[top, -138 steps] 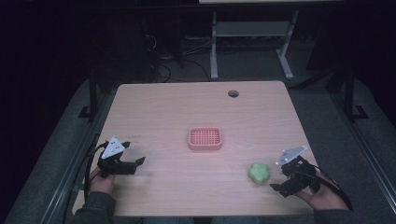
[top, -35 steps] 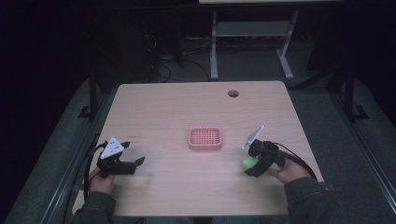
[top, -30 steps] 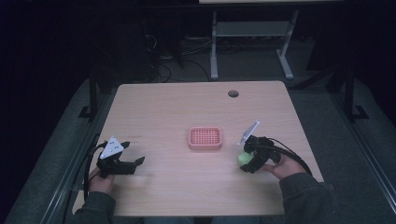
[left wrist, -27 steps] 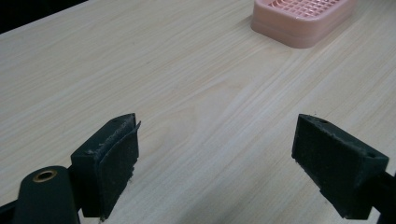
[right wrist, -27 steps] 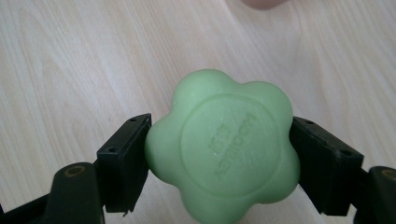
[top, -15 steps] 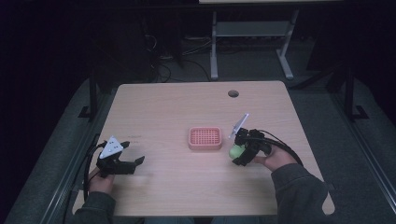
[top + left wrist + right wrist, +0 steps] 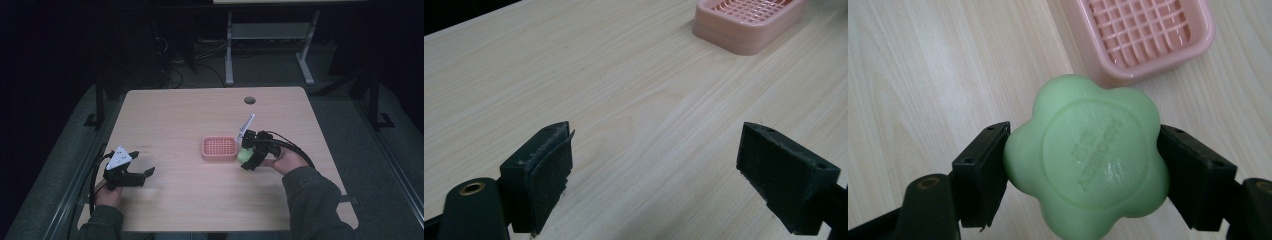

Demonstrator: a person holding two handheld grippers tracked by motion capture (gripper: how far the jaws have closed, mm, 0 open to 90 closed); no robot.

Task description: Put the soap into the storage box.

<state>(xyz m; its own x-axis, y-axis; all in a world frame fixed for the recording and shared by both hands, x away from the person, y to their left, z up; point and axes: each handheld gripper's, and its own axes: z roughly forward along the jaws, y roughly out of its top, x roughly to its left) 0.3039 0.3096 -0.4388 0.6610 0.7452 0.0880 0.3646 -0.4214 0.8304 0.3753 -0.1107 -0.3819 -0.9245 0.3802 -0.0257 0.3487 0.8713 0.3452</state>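
Right tongs (image 7: 246, 156) pinch a green flower-shaped soap (image 7: 1087, 159), one black jaw pressed against each side of it. Raised lettering is visible on the soap's face in the right gripper view; it is too faint to read with certainty. In the high view the soap (image 7: 244, 154) sits between the jaws just beside the right edge of the pink soap dish (image 7: 219, 148); whether it touches the dish or the bench cannot be told from that angle. In the right gripper view the dish (image 7: 1143, 35) lies beyond the soap, its grid of slats bare. The right hand (image 7: 283, 161) grips the tool from the right side of the bench, sleeve entering from the bottom edge; a black cable loops behind the hand, and the grey plate on the tool tilts up toward the far side.

Left tongs (image 7: 141, 173) are spread wide with nothing between the jaws. In the left gripper view both jaws (image 7: 664, 175) frame bare wood grain, with the dish (image 7: 749, 22) farther off at upper right. The left tongs are at the near left corner of the bench (image 7: 190, 115), well apart from the dish.

The bench is light wood with a round hole (image 7: 249, 100) near its far edge. A metal frame (image 7: 270, 35) stands on the dark floor behind.
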